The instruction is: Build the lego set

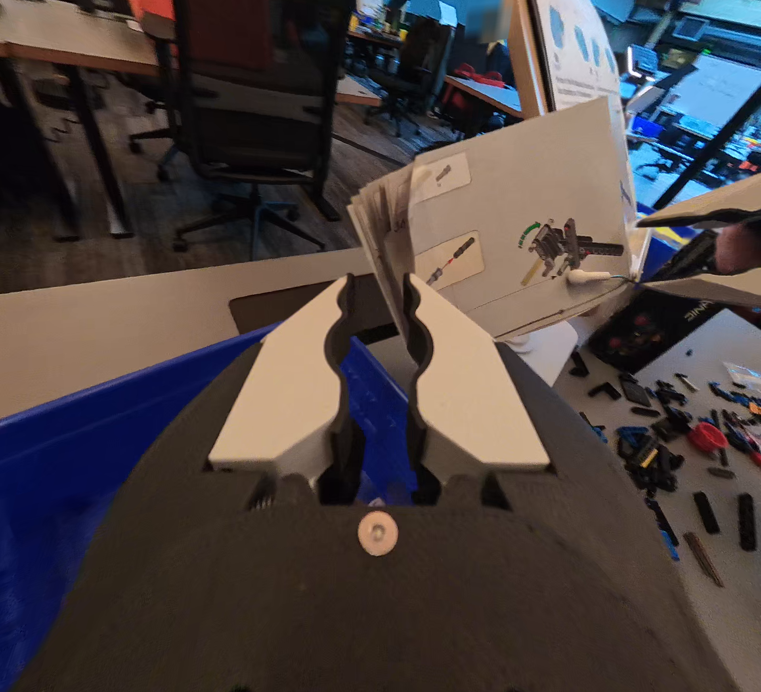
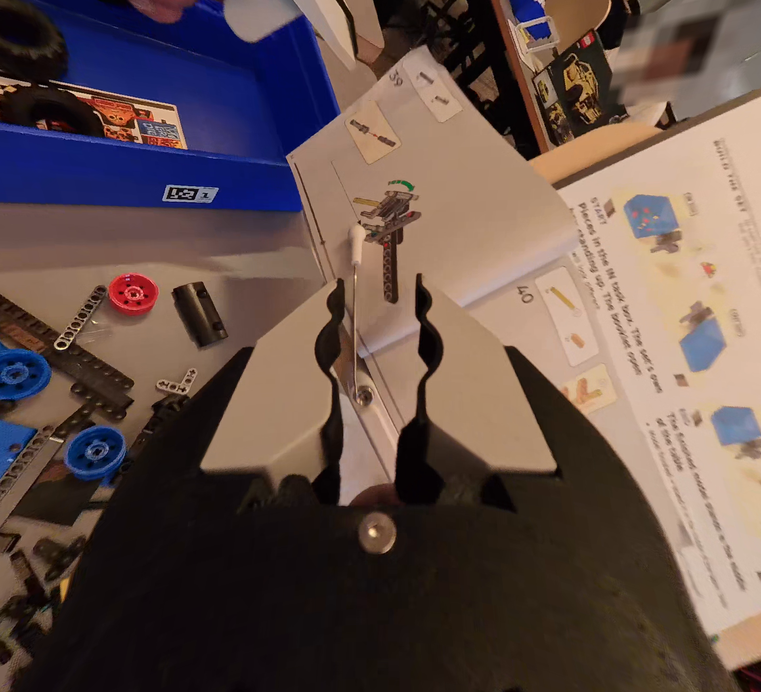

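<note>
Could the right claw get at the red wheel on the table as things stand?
Probably yes: the right claw is open and empty over the instruction booklet, and the red wheel lies apart from other parts with bare table around it.

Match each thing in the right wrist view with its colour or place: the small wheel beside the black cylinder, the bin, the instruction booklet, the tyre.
Things:
1. small wheel
2. bin
3. instruction booklet
4. tyre

Descriptions:
A. lies inside the bin
B. red
C. held open by a white-tipped metal arm
D. blue, with a square-patterned tag on its wall

Pairs: 1-B, 2-D, 3-C, 4-A
</note>
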Demonstrator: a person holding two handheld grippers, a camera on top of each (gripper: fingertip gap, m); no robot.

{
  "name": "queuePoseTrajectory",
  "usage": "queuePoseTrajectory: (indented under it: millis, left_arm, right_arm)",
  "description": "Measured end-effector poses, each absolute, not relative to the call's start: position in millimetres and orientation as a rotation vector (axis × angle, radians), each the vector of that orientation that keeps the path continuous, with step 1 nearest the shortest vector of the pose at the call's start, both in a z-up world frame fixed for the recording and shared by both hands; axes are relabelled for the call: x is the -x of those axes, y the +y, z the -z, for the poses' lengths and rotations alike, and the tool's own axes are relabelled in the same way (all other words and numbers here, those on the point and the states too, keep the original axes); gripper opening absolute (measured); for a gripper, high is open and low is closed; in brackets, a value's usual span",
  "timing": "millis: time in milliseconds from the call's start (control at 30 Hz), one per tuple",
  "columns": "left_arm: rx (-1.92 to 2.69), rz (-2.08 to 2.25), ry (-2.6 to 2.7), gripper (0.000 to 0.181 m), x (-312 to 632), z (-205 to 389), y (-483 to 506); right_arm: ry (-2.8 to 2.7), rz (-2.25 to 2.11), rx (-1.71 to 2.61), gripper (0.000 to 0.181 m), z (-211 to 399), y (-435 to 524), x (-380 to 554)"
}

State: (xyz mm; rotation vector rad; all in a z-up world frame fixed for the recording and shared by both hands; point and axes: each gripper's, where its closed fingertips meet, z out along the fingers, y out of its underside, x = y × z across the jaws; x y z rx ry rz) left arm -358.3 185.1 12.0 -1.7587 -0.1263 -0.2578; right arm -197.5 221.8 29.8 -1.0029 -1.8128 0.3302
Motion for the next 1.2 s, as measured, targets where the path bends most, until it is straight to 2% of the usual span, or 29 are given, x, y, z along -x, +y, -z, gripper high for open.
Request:
queuePoseTrajectory:
  millis: [233, 467, 767, 933, 1200]
  left_arm:
    - [1.752, 0.093, 0.029, 0.022, 327, -40, 136]
    - [1.743, -0.031, 0.387, 0.022, 210, -51, 92]
    - [1.781, 0.053, 0.934, 0.018, 54, 15, 61]
    - [1.861, 0.196, 1.099, 0.029, 12, 64, 52]
    - [1.857, 0.43, 1.26, 0.052, -28, 109, 23]
  right_arm:
    - [-1.924, -0.244, 0.931, 0.034, -37, 188, 138]
    - [-1.923, -0.287, 0.947, 0.035, -21, 134, 57]
    - [-2.115, -0.502, 1.231, 0.039, 86, 63, -42]
    - [-2.16, -0.461, 1.333, 0.044, 132, 54, -59]
    - [-2.18, -0.418, 1.354, 0.016, 171, 55, -54]
